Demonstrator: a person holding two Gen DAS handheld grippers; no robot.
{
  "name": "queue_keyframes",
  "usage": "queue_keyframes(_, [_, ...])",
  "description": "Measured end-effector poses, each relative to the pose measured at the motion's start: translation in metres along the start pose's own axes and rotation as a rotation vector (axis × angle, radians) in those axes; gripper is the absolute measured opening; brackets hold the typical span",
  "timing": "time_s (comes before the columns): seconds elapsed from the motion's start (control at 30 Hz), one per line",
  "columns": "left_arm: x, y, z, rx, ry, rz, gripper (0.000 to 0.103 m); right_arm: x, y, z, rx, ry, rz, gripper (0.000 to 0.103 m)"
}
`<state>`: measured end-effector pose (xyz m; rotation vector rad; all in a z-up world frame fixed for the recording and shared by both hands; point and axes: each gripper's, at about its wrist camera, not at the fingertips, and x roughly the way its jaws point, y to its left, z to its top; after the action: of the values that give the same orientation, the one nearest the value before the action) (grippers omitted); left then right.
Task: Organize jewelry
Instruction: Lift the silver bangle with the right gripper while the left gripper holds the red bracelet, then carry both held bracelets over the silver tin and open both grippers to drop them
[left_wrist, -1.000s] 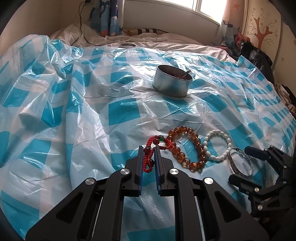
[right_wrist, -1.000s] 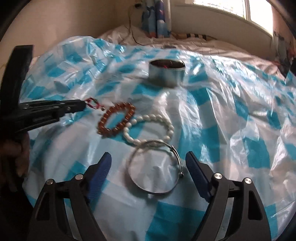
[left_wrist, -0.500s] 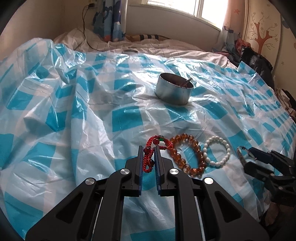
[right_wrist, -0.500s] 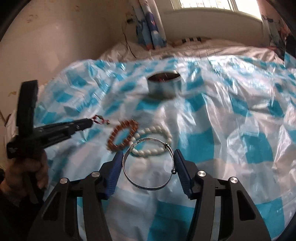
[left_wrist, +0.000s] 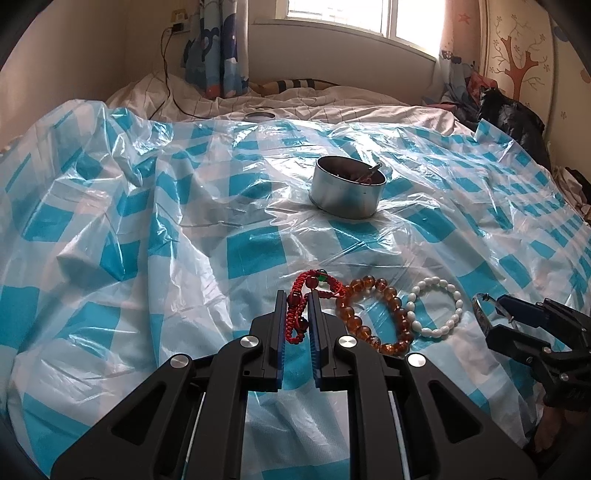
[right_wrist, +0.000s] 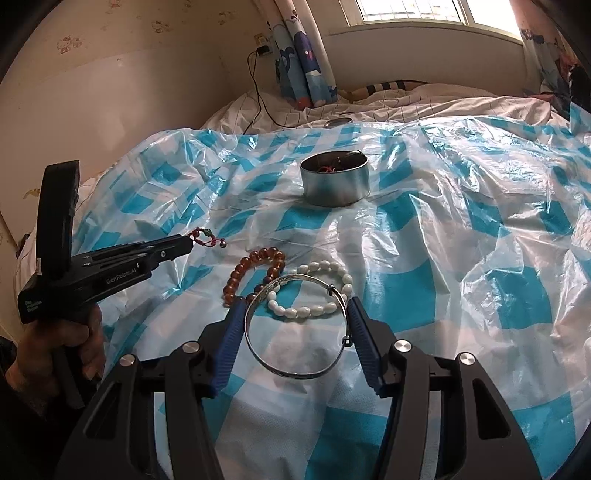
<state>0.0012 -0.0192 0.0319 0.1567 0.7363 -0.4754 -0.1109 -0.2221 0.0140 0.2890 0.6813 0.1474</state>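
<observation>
1. Jewelry lies near the front edge of the bed: a red cord bracelet (left_wrist: 303, 295) is pinched between the narrowly set fingers of the left gripper (left_wrist: 297, 314), and a silver bangle (right_wrist: 295, 325) is clamped across its width by the right gripper (right_wrist: 293, 332).
2. Between them an amber bead bracelet (left_wrist: 373, 314) and a white bead bracelet (left_wrist: 436, 308) rest side by side.
3. Farther back a round metal tin (left_wrist: 347, 192) stands, holding some pieces.
4. A crinkled blue-and-white checked plastic sheet (left_wrist: 251, 251) covers the bed; a window (left_wrist: 354, 18) and a curtain (left_wrist: 214, 48) are behind.

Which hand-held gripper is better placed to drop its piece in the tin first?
Probably left: the left hand-held gripper is shut on the red bracelet, pointing almost straight at the tin.
</observation>
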Motion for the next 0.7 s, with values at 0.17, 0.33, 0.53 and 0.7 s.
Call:
queue_keyframes(0.17, [0.000, -0.005, 0.002, 0.019, -0.009, 0.014, 0.010, 0.001, 0.000, 0.001, 0.008, -0.006, 0.010, 0.055])
queue_keyframes(0.33, [-0.001, -0.009, 0.006, 0.024, -0.019, 0.007, 0.010, 0.000, -0.007, 0.005, 0.048, -0.021, 0.036, 0.055])
queue_keyframes(0.53, [0.000, -0.011, 0.028, -0.015, -0.060, -0.072, 0.010, 0.001, -0.020, 0.034, 0.101, -0.067, 0.055, 0.055])
queue_keyframes(0.7, [0.015, -0.020, 0.060, -0.044, -0.118, -0.177, 0.010, 0.013, -0.027, 0.072, 0.076, -0.089, 0.057, 0.055])
